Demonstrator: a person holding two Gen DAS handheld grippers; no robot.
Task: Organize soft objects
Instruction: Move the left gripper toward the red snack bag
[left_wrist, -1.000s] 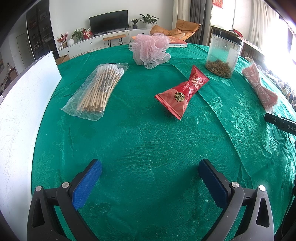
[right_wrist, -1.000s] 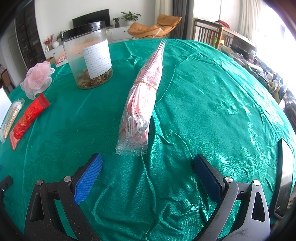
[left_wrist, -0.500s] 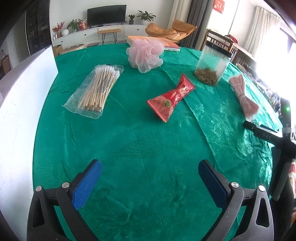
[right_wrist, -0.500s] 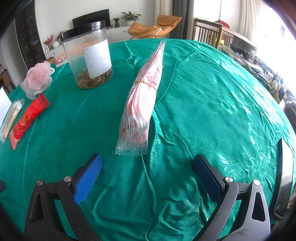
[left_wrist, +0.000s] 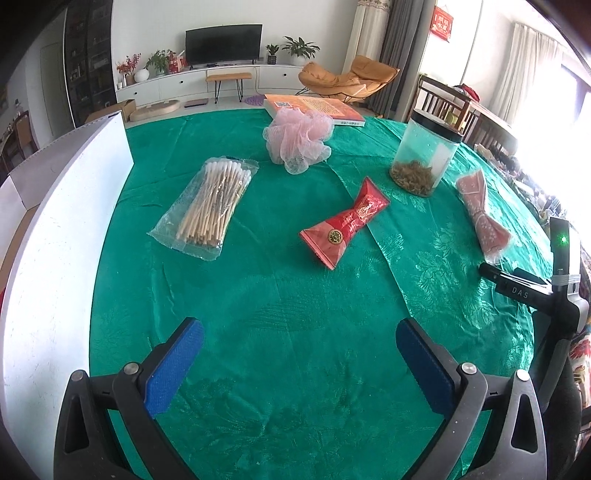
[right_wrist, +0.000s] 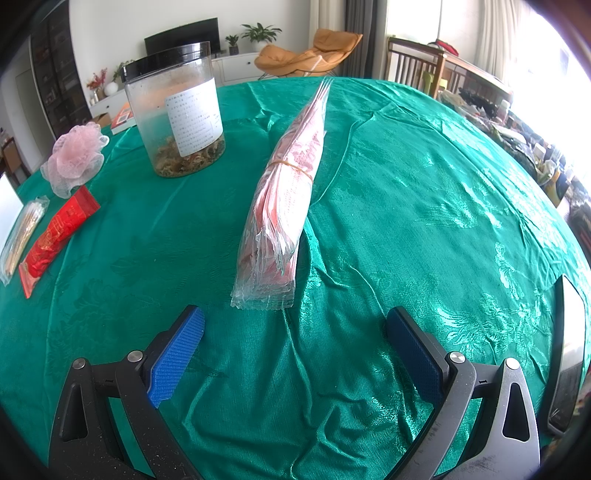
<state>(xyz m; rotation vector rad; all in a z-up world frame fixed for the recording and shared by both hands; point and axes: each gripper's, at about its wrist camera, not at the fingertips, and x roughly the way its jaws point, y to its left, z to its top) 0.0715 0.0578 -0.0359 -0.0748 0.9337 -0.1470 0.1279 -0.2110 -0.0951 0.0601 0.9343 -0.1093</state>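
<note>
Right gripper (right_wrist: 293, 352): jaws wide apart, empty, low over the green surface (right_wrist: 424, 206). Pink bag bundle (right_wrist: 286, 192) lies flat just ahead of the jaws, near end between them but clear of both pads, long axis running straight away, slight lean right. Left gripper (left_wrist: 299, 362): jaws wide, empty; red packet (left_wrist: 345, 223) well ahead, long axis diagonal, far end up-right.

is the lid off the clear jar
No, the clear jar stands upright on the green tablecloth with its black lid on top.
</note>
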